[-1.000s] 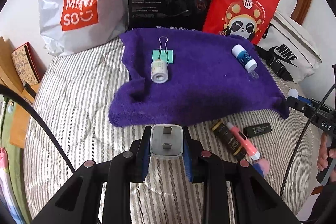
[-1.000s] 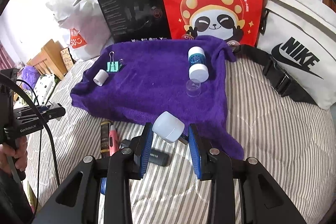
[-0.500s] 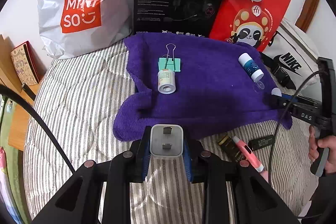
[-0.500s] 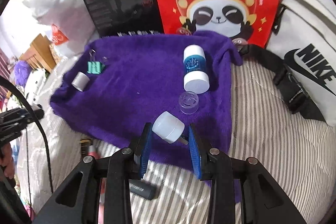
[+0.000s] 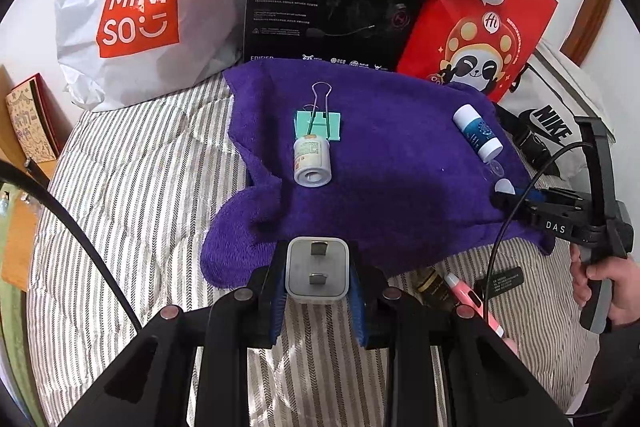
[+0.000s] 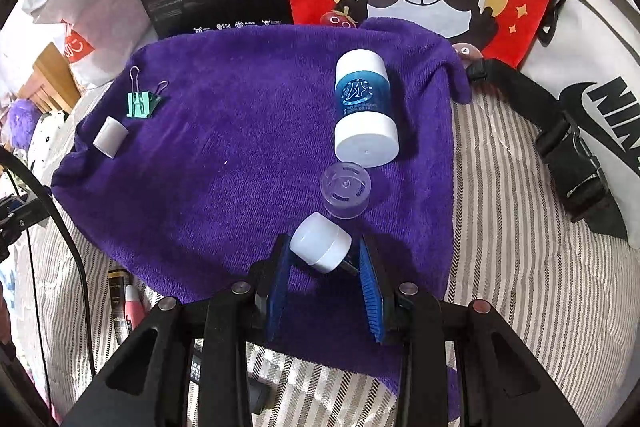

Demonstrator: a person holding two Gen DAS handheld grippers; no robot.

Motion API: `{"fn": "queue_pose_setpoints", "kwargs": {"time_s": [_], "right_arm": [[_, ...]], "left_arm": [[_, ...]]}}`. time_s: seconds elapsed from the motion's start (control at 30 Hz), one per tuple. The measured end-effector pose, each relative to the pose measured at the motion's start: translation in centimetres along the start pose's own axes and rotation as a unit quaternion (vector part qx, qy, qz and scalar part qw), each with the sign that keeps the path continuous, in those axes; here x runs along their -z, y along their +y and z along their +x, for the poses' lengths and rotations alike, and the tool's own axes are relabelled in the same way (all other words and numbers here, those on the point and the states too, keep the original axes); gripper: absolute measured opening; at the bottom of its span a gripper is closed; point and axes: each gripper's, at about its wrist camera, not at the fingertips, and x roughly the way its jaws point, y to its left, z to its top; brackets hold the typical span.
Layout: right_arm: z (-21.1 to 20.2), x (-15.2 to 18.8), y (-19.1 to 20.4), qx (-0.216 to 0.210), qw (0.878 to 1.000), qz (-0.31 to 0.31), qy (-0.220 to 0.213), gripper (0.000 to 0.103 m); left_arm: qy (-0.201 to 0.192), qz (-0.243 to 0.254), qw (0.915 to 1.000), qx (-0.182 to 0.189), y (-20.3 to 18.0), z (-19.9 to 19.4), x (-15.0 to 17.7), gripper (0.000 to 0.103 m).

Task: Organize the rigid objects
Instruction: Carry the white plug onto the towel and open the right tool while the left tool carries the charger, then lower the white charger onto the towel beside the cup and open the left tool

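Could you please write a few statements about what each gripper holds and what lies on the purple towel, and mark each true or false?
1. The left gripper holds a white plug adapter. True.
2. The right gripper's jaws are empty. False: they grip a small white jar.
3. The green binder clip lies on the purple towel. True.
4. The blue-labelled bottle stands upright. False: it lies on its side.
5. The clear cap lies on the striped bedding. False: it rests on the towel.
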Motion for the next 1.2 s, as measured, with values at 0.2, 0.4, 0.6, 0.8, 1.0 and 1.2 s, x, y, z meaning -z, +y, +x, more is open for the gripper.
{"fn": "queue_pose_setpoints", "kwargs": {"time_s": [0.2, 0.4, 0.6, 0.8, 1.0, 1.2], "right_arm": [[0.0, 0.0, 0.2, -0.004, 1.000, -0.006, -0.002, 0.038], [-0.3, 0.1, 0.4, -0.009, 1.000, -0.006, 0.001, 0.048], [-2.5, 0.9, 0.0, -0.013, 1.000, 0.006, -0.017, 0.053], [-5.2, 2.3, -0.5, -0.024, 0.998, 0.026, -0.042, 0.061], [-6.8, 4.2, -0.9, -0.033, 0.997, 0.047, -0.050, 0.061], [-8.1, 5.5, -1.4, -0.031, 0.996, 0.057, -0.061, 0.061]], "left_arm": [[0.000, 0.002, 1.0000, 0.000, 0.1, 0.1, -0.5, 0.025], [0.004, 0.009, 0.9999, -0.004, 0.0, 0.5, -0.9, 0.025], [0.005, 0.007, 1.0000, -0.003, 0.0, 1.4, -2.0, 0.025], [0.014, 0.008, 0.9998, 0.009, 0.0, 3.4, -3.7, 0.025], [0.029, 0.014, 0.9994, -0.010, -0.2, 5.8, -3.5, 0.025], [0.029, 0.032, 0.9987, -0.027, -0.6, 6.8, -3.2, 0.025]]}}
